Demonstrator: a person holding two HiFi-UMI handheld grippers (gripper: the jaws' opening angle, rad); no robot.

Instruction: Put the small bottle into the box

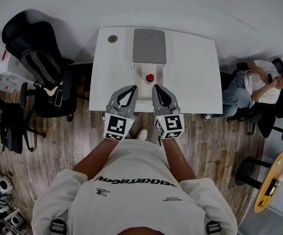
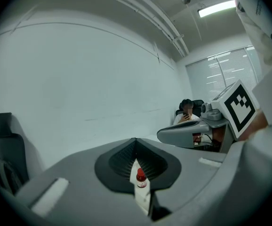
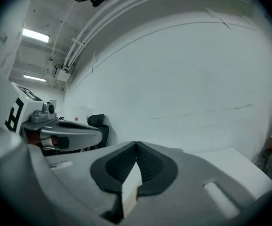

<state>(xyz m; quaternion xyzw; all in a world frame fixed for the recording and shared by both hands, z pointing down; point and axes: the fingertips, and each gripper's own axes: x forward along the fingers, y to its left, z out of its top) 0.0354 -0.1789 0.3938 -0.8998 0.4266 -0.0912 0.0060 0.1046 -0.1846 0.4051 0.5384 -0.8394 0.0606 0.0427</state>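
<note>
A small bottle with a red cap [image 1: 150, 77] stands at a white box [image 1: 144, 71] near the table's front middle; whether it is in or on the box I cannot tell. A grey flat panel [image 1: 149, 45] lies just behind the box. My left gripper [image 1: 133, 88] and right gripper [image 1: 155, 87] hover side by side at the table's near edge, on either side of the bottle, both shut and empty. In the left gripper view the bottle [image 2: 140, 178] shows below the closed left gripper [image 2: 136, 141]. In the right gripper view the white box [image 3: 132, 187] shows below the closed right gripper [image 3: 136, 145].
The white table [image 1: 195, 67] has a round grommet [image 1: 112, 38] at its back left. A black office chair [image 1: 38, 65] stands to the left, a seated person [image 1: 256, 84] to the right. A yellow round stand [image 1: 271, 182] is at the lower right.
</note>
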